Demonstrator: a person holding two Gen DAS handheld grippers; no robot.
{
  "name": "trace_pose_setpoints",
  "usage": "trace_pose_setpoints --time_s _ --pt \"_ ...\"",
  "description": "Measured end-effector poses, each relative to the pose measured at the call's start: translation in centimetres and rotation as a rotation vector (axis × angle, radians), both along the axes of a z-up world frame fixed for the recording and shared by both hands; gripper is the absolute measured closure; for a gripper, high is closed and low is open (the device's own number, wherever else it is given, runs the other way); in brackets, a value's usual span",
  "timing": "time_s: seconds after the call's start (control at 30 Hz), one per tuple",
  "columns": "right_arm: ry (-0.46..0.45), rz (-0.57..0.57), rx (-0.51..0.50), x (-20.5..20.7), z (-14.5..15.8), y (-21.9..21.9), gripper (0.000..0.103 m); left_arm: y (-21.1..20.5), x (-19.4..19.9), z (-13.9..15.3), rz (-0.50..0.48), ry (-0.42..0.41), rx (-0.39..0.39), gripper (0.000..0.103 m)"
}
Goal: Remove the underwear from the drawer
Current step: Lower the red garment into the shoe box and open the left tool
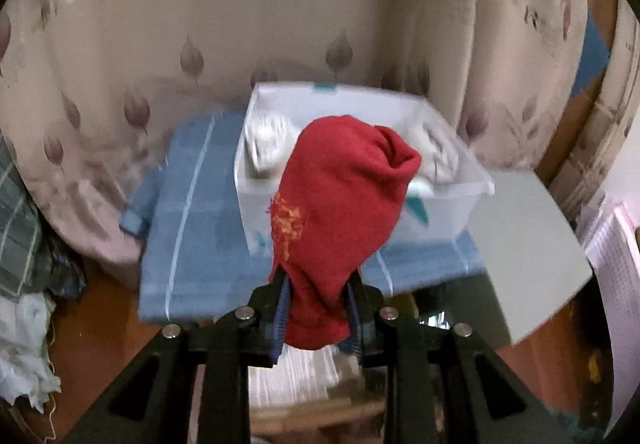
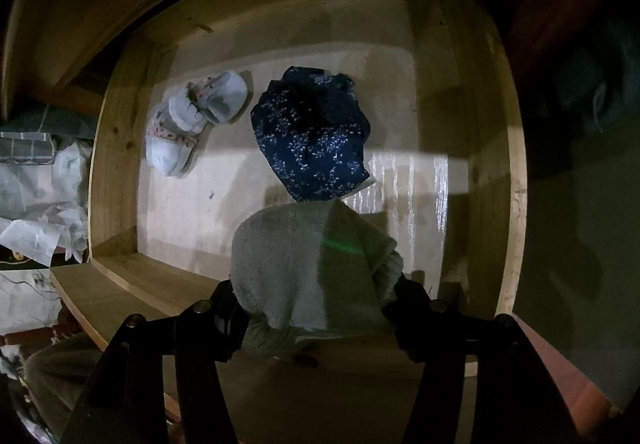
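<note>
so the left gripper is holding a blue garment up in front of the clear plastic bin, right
Not quite: the garment pinched in the left gripper is red, not blue. The left wrist view shows it held up in front of the clear plastic bin.

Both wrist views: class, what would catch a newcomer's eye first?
The red garment, pinched in the left tool, fills the left view in front of a clear plastic bin. In the right view, a navy floral piece lies mid-drawer, beyond a grey-green garment in the right tool.

Between the left fingers (image 1: pixel 280 304) is soft red cloth (image 1: pixel 340 203). Past the right fingers (image 2: pixel 228 320), fuzzy grey cloth (image 2: pixel 312 268), rough wooden drawer (image 2: pixel 116 163).
</note>
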State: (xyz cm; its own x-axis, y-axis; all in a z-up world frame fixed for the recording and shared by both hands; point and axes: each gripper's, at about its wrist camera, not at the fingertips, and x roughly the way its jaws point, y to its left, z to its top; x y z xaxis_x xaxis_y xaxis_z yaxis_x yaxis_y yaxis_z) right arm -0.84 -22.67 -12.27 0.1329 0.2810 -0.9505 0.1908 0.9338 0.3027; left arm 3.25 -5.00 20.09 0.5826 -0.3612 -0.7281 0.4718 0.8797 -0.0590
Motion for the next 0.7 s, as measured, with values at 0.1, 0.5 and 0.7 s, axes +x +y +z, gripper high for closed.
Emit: trace_pose_setpoints --time_s 0.1,0.5,0.7 --pt "0.001 0.003 0.0 -0.1 -0.1 -0.1 0.046 -0.8 2.2 2.2 -0.022 -0.04 -0.018 0.078" --pt "0.01 0.007 0.008 0.1 -0.3 0.0 0.046 -6.7 11.6 2.3 -0.023 -0.053 0.037 0.078" --pt "0.007 0.008 0.016 0.1 -0.3 0.3 0.046 -8.7 13.6 -1.1 -0.017 0.017 0.1 0.078"
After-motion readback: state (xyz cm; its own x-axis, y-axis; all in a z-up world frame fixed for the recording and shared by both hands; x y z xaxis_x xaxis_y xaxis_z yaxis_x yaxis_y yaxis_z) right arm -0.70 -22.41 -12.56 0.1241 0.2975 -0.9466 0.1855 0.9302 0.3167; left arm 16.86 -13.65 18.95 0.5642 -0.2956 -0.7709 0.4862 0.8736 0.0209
